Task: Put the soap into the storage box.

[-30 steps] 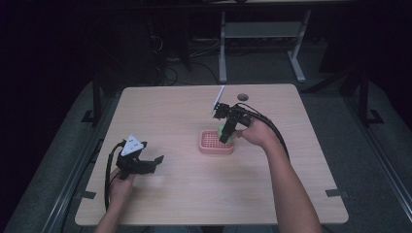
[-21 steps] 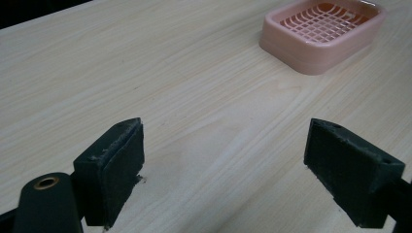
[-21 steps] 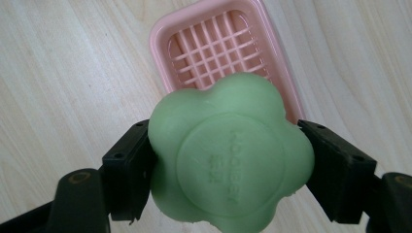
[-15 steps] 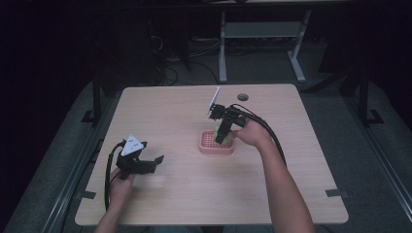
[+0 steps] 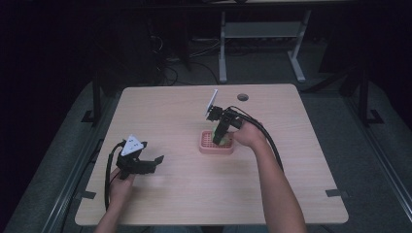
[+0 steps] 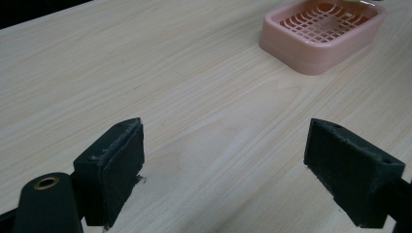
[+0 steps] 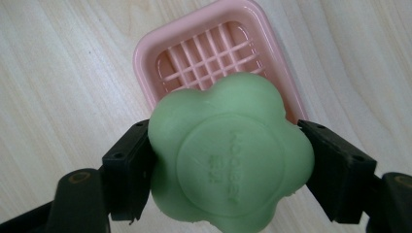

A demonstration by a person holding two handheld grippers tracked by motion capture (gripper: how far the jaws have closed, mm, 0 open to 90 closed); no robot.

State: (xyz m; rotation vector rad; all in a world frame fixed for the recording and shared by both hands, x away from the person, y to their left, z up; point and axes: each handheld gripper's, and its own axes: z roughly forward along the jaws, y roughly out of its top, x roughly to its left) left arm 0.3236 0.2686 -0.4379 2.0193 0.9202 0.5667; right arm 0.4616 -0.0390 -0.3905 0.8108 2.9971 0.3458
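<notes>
Right gripper [image 7: 226, 160]: closed on a green flower-shaped soap bar [image 7: 228, 155], one black jaw pressed against each side of it. Raised lettering on the soap's round centre, too faint to read. Soap held directly above the pink soap dish [image 7: 214, 53], covering the near part of its slatted grid; whether it touches the grid, hard to tell. From the high view, right gripper [image 5: 221, 138] pointing down over the pink soap dish [image 5: 216, 144], green just visible at the tip, cable trailing back along the forearm.

Soap dish placed near the middle of the light wooden surface [image 5: 184, 194], a little toward the far side.

Left gripper [image 6: 223, 160]: open, jaws wide apart, nothing between them but bare wood grain. Held low at the near left part of the surface [image 6: 170, 87], well apart from the pink soap dish [image 6: 323, 34], which sits ahead of it toward the upper right of the left gripper view. From above, left gripper [image 5: 158, 160] aimed rightward, grey three-cornered plate on top.
</notes>
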